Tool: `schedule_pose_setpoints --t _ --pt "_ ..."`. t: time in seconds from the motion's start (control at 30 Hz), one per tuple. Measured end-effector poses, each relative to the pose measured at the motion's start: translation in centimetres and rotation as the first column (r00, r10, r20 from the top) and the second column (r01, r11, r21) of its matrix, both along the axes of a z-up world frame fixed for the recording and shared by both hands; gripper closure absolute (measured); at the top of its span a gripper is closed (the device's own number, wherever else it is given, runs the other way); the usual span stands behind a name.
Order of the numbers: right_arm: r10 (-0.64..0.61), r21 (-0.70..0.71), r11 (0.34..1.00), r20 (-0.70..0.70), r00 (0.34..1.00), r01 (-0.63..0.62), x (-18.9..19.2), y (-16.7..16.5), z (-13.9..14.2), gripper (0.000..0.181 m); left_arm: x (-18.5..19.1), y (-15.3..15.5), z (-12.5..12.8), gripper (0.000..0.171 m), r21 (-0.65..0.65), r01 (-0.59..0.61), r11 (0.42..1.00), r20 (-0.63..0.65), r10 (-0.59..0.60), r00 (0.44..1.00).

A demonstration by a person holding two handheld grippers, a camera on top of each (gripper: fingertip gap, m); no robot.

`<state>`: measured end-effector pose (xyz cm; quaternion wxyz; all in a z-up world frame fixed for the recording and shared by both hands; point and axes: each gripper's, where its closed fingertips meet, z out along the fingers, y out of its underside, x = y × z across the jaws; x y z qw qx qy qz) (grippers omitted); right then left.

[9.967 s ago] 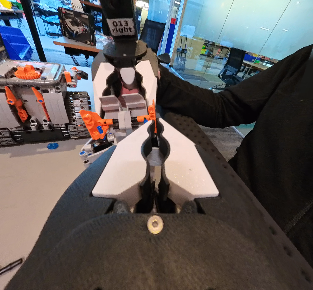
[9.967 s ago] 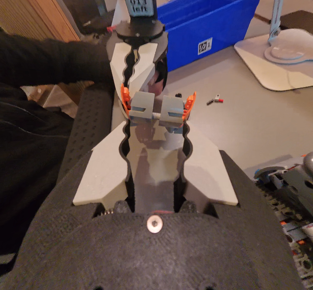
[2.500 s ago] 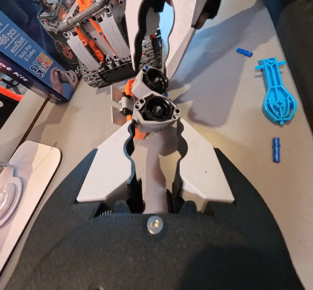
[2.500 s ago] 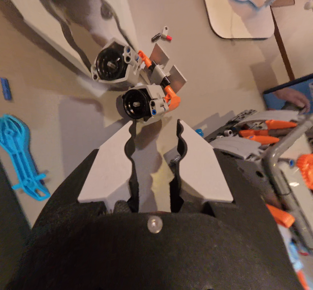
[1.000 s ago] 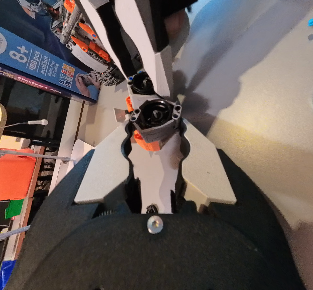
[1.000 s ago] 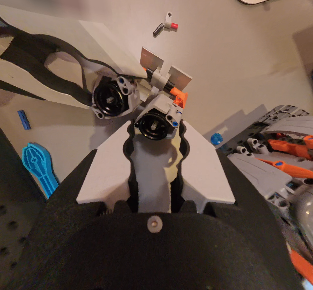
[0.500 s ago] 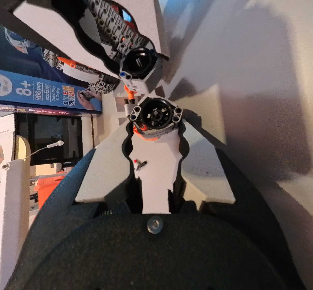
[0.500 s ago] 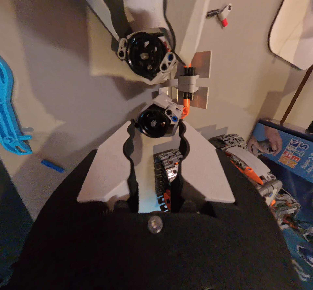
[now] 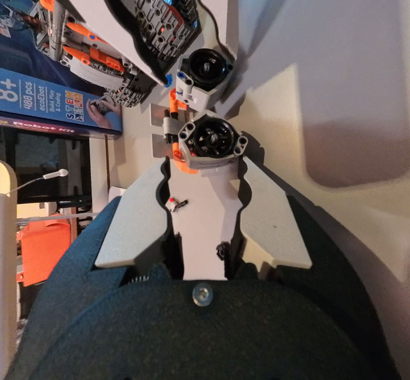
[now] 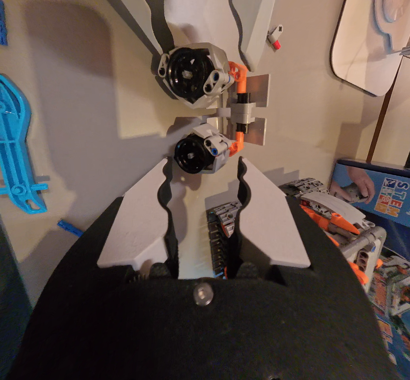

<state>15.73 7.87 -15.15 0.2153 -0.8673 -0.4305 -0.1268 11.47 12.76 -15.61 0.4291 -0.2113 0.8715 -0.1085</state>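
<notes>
Beige tabletop (image 10: 88,125): motor assembly (image 10: 241,109), hubs camera-ward.

Two grippers faced each other, tip to tip.
The left gripper (image 9: 205,165) reached up from the lower centre of its frame, jaws spread wide; the right gripper (image 10: 203,162) did likewise in its own view, each showing at the top of the other's frame.

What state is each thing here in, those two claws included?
left gripper: open, tips flanking one motor.
right gripper: open, tips just short of the other motor.
motor assembly: two grey motors joined by orange links, lying between the grippers.
tracked model: built, standing apart from both grippers.
blue tool: lying flat, untouched.
</notes>
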Motion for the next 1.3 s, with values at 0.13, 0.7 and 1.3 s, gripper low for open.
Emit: schedule_pose_setpoints --t 0.13,0.7,1.3 --pt "0.001 -0.027 1.0 -0.012 1.0 -0.002 0.3 -0.5 -0.5 0.124 -0.3 0.2 -0.2 0.115 -0.022 -0.023 1.0 -0.031 0.022 0.999" --pt "0.003 -0.028 1.0 -0.198 0.98 -0.008 1.0 -1.7 0.9 0.129 -2.2 0.2 -0.6 0.104 -0.192 -0.107 0.976 -0.159 0.076 0.984" --pt "-0.027 -0.062 0.998 -0.211 0.977 0.014 0.6 -0.6 -1.1 0.134 -0.6 -0.7 -0.7 0.128 -0.173 -0.072 0.982 -0.071 0.06 0.996"
